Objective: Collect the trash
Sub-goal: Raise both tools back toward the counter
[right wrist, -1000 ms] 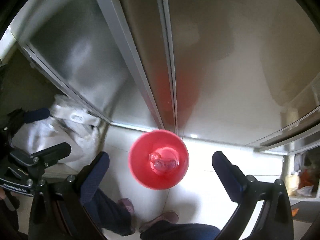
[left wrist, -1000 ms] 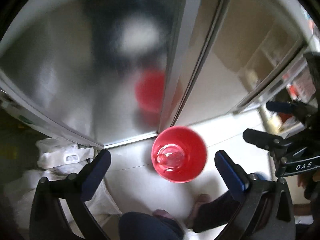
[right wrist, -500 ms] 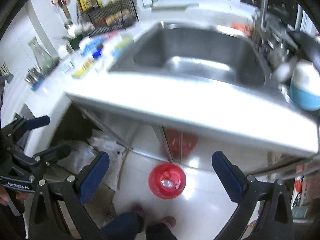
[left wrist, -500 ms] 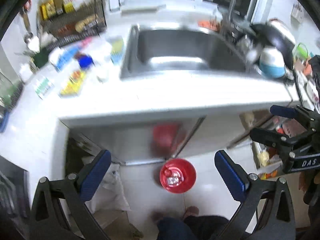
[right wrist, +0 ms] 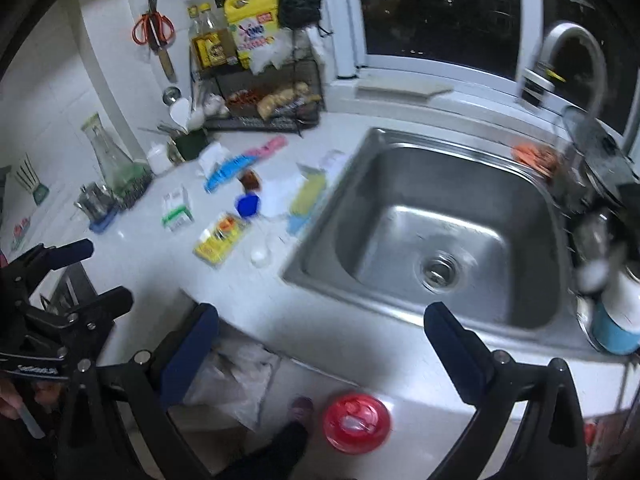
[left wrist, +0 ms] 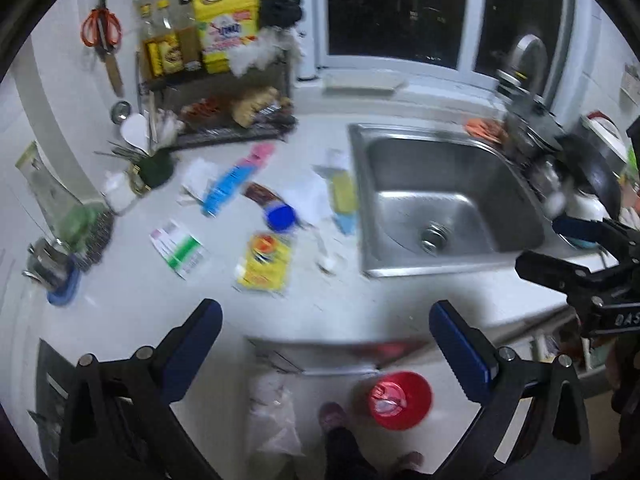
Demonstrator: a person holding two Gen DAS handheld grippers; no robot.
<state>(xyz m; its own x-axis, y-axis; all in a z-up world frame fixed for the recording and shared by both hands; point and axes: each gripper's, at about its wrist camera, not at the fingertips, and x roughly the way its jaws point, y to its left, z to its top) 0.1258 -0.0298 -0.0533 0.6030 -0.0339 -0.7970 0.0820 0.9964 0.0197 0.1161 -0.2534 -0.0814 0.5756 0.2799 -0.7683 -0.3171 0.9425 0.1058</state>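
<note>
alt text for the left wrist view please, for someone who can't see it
The open left gripper hovers above a white kitchen counter strewn with wrappers, including a yellow packet and a blue cap, left of an empty steel sink. A red bin sits on the floor below; the right gripper shows at the right edge.

Both wrist views high above counter (left wrist: 132, 292), facing down, sharing sink (right wrist: 436, 240)

Scattered wrappers (left wrist: 264, 266) are spread on the white tabletop (left wrist: 120, 292) left of the steel sink (left wrist: 444, 204); a red bin (left wrist: 400, 399) is set on the floor below.
</note>
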